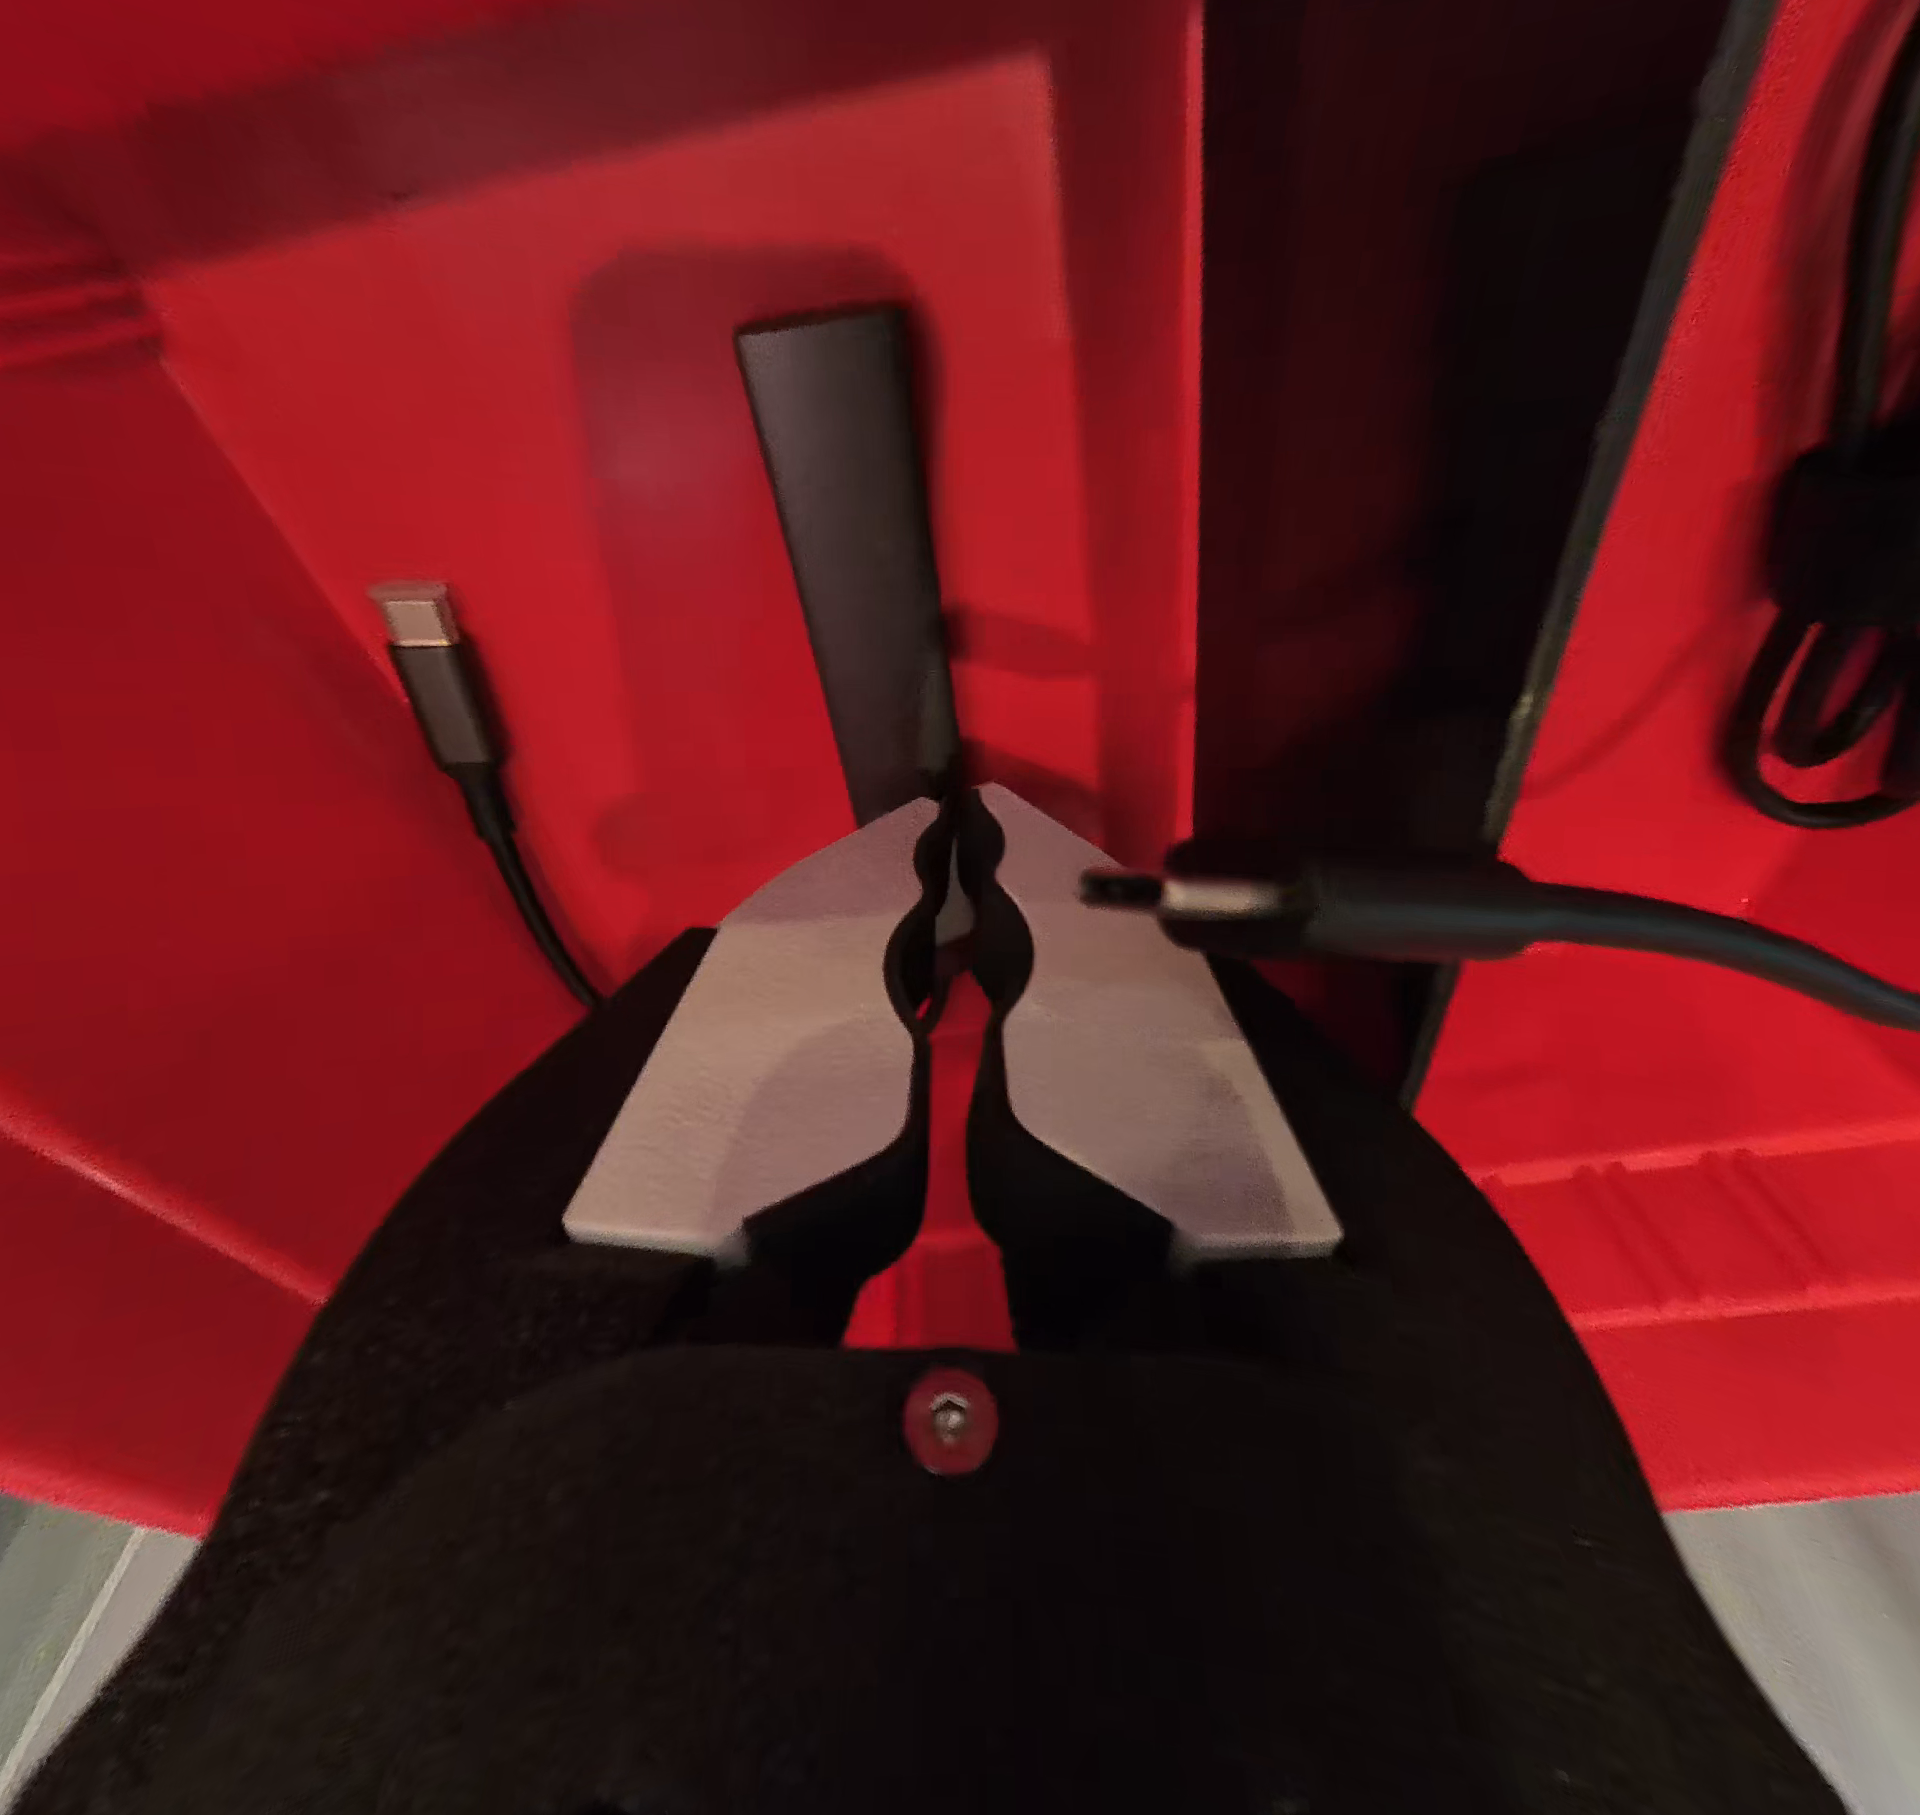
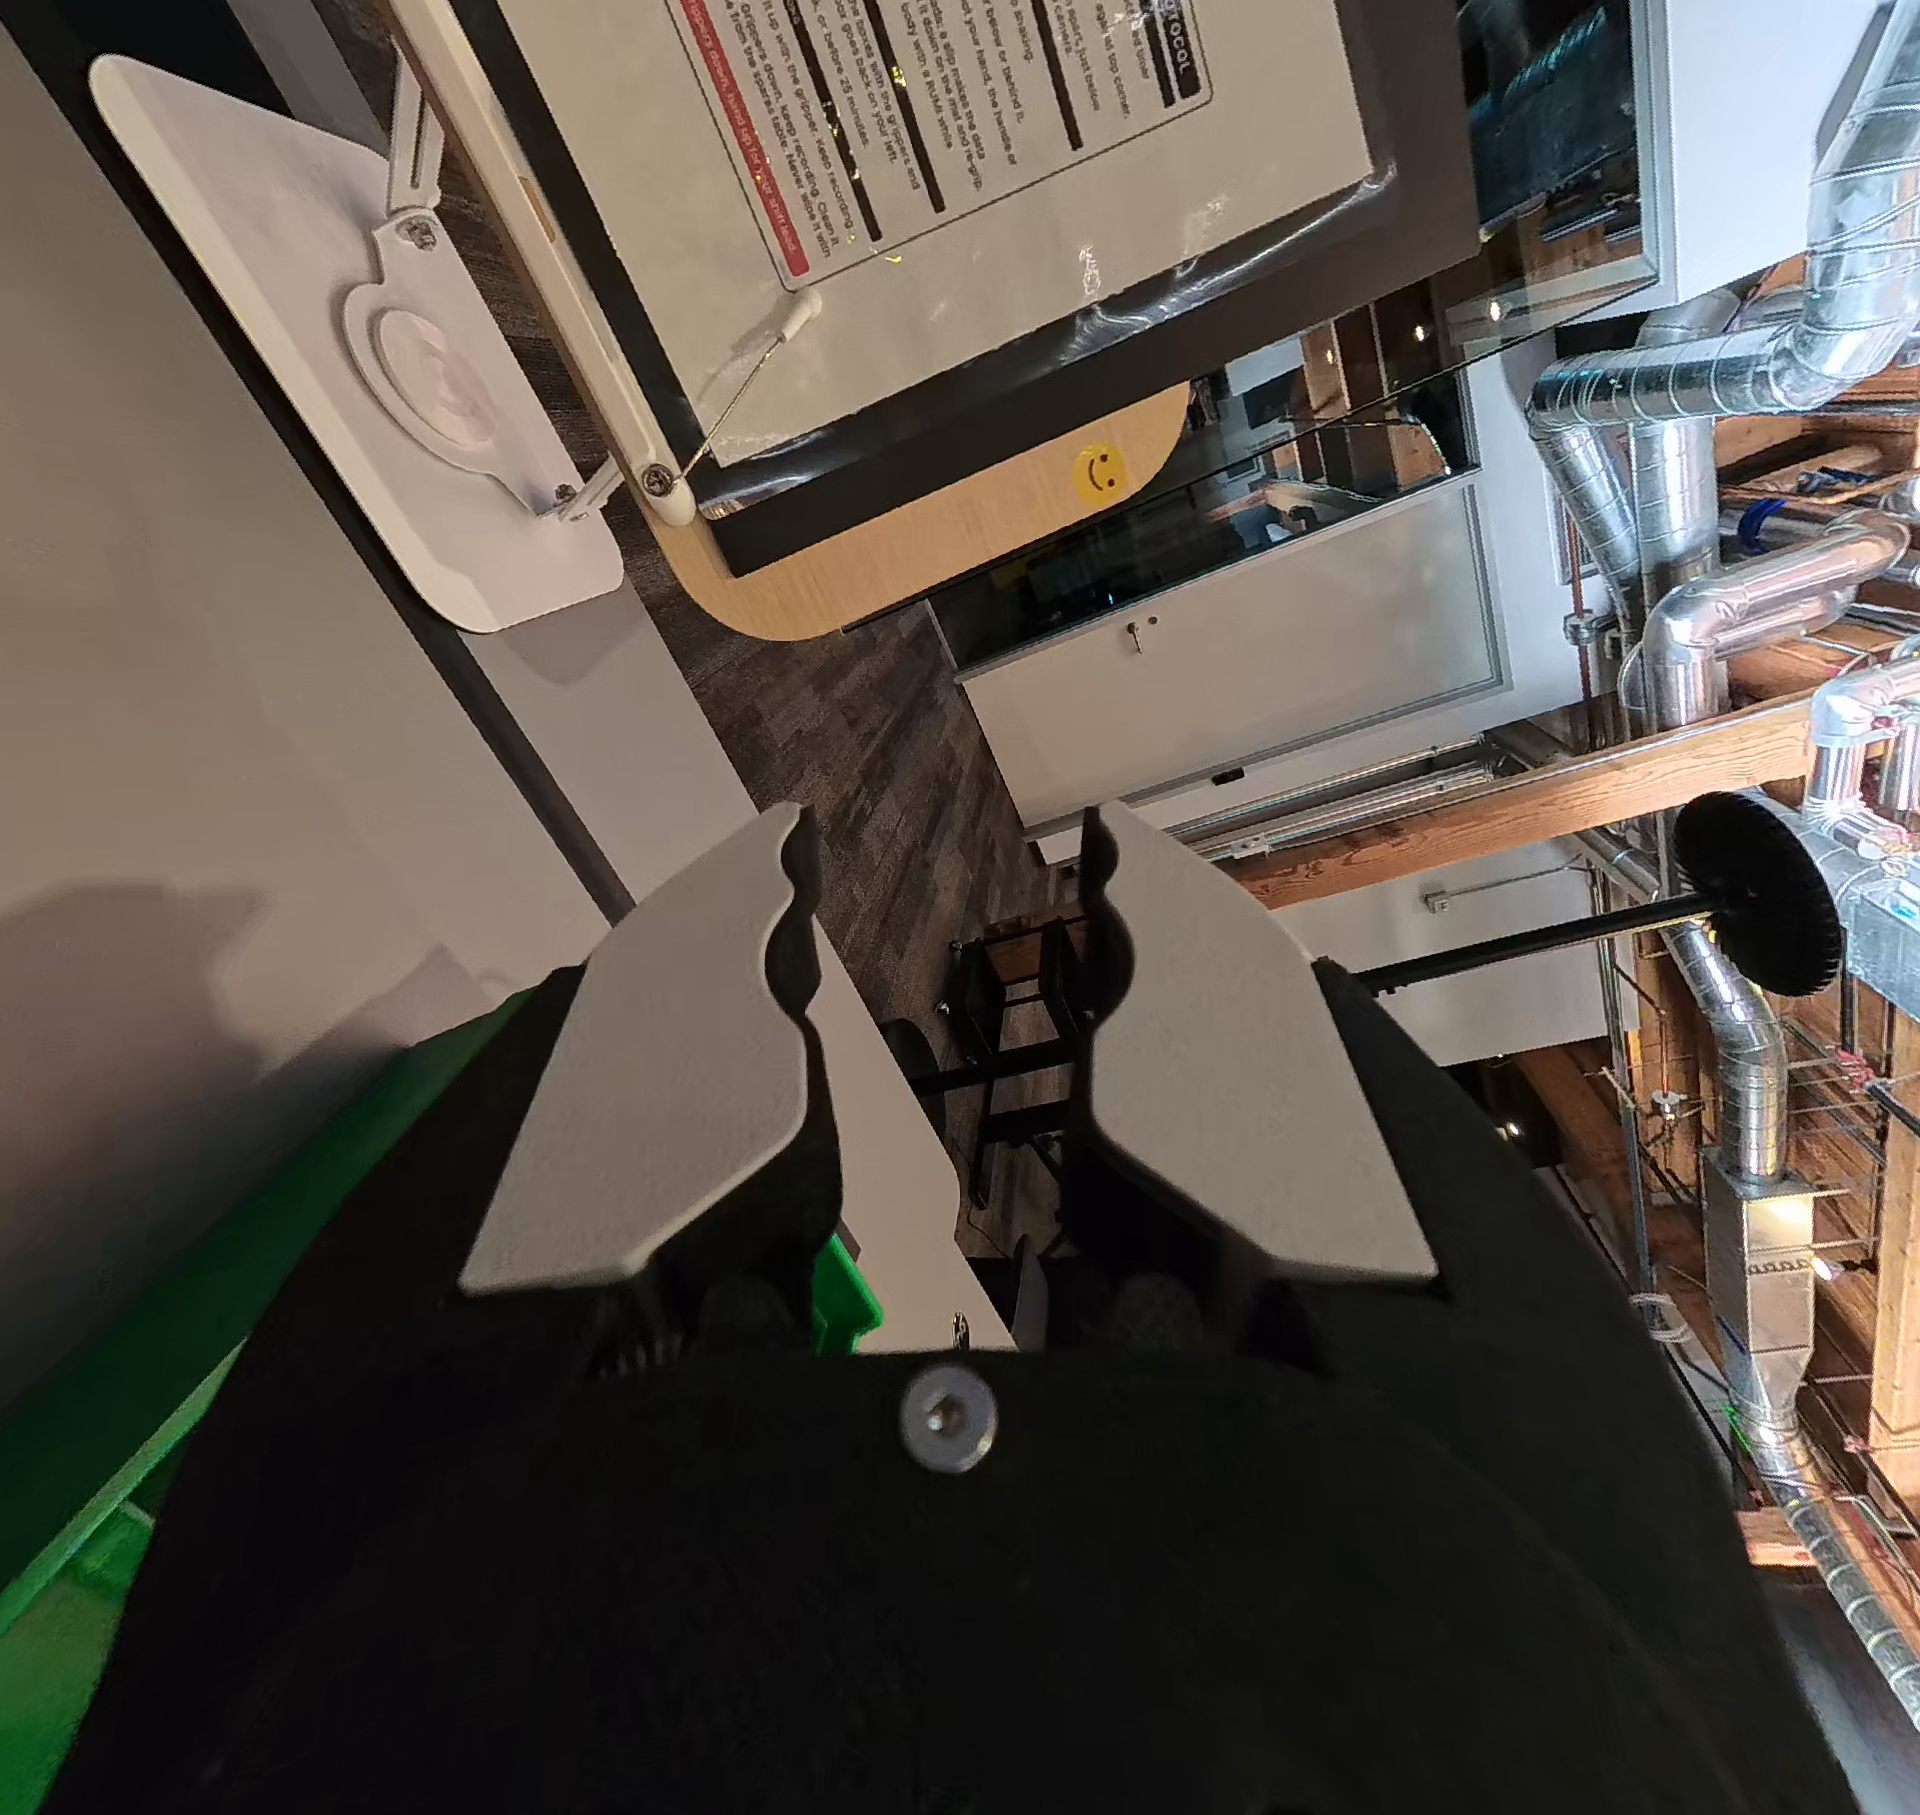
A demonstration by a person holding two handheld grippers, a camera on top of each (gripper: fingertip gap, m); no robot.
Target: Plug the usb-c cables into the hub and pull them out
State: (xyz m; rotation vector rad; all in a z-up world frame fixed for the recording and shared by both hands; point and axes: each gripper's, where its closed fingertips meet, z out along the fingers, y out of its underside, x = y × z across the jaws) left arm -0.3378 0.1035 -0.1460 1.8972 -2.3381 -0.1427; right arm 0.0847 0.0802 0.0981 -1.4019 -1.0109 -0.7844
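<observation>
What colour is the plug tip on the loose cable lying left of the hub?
Silver-grey metal tip on a dark grey plug body, black cord; the left wrist view shows it best.

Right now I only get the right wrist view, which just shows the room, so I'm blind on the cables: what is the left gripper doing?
Observer: The left gripper is shut on a thin black cable at the near end of the dark hub.
Operator: Any plugs loose?
Observer: Yes. A grey USB-C plug lies unplugged on the red surface, left of the hub.
Operator: And the other one?
Observer: A second USB-C plug sits just right of the gripper, pointing at it, also not in the hub.
</observation>
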